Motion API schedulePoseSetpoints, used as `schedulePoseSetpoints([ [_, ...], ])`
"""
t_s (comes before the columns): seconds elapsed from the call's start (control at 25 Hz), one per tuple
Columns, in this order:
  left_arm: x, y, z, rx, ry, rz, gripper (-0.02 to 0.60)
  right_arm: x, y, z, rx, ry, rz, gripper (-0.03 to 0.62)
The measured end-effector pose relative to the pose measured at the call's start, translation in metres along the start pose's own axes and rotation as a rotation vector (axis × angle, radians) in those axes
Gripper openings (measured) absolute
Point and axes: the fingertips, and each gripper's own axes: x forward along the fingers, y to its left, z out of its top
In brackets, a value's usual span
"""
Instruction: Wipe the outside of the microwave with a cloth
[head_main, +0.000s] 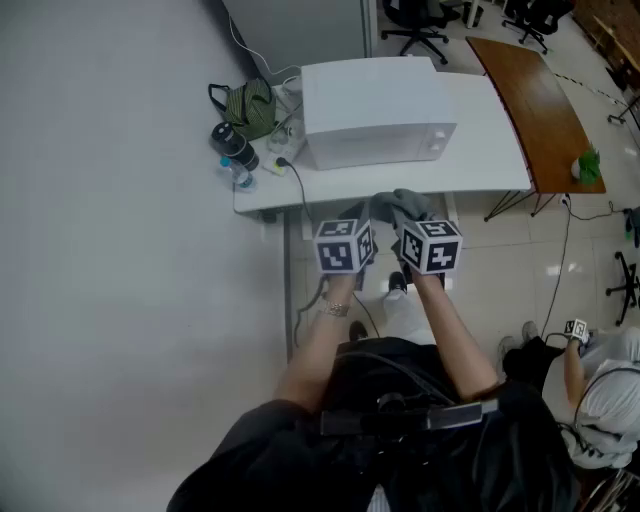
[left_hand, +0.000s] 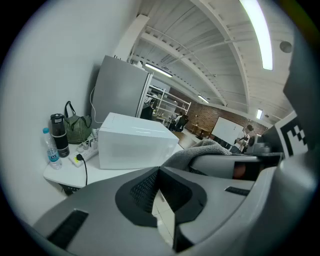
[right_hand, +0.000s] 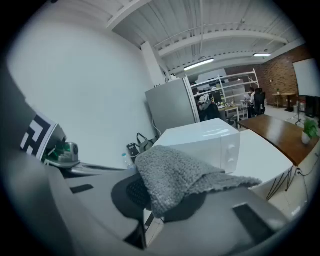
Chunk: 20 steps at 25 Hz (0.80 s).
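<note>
Nearby, bag (head_main: 250, 108) and flask (head_main: 233, 146) beside microwave (head_main: 375, 110).

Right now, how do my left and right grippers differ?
The right gripper is shut on the grey cloth; the left gripper is shut on nothing. The cloth drapes over the right gripper's jaws, while the left gripper's are bare. Both are held side by side, facing the white microwave without touching it.
</note>
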Motion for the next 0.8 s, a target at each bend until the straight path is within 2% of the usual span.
schedulePoseSetpoints([
  [0.16,0.039,0.02,0.022,-0.011,-0.008,0.018,-0.008,0.042,-0.039,0.034,0.006,-0.023,-0.002,0.025],
  [0.32,0.099,0.034,0.066,0.019,-0.042,0.067,-0.008,0.095,-0.083,0.07,-0.003,-0.011,0.022,0.025],
  [0.44,0.138,0.039,0.099,0.007,-0.062,0.103,-0.008,0.131,-0.109,0.097,-0.027,0.017,0.054,0.025],
  [0.6,0.161,0.049,0.128,-0.003,-0.081,0.143,-0.008,0.176,-0.123,0.128,-0.07,0.053,0.101,0.025],
  [0.8,0.172,0.076,0.135,-0.016,-0.07,0.191,-0.008,0.231,-0.106,0.151,-0.129,0.111,0.143,0.025],
])
